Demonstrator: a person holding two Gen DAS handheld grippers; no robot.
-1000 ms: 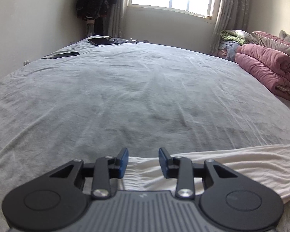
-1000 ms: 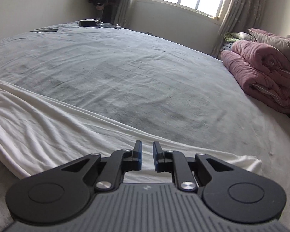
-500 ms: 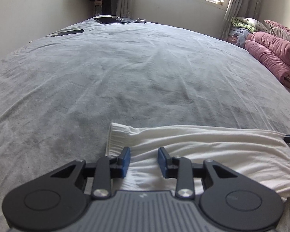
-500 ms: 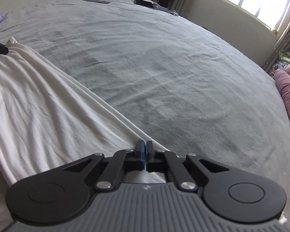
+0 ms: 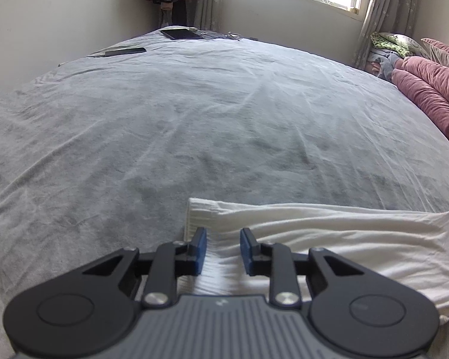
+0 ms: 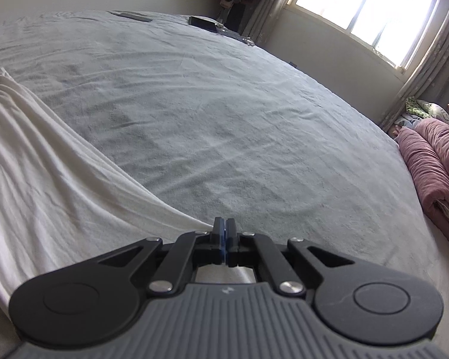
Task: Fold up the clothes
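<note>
The left gripper had its fingers closing around the ribbed hem of the white garment, which lay along the near edge of the grey bed. Only the right wrist view showed the right gripper, fingers pressed together on the garment's corner, having had a gap a second earlier.

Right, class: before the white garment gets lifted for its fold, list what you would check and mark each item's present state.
1. Right gripper shut on the white garment corner: ok.
2. Left gripper gripping the ribbed cuff: not ok; jaws closing, cloth between them, not yet pinched.
3. Garment lying flat: not ok, wrinkled.
4. Grey bedspread free ahead: ok.
5. Pink quilt apart from the garment: ok.
6. Garment's near edge: cannot tell, hidden.
</note>
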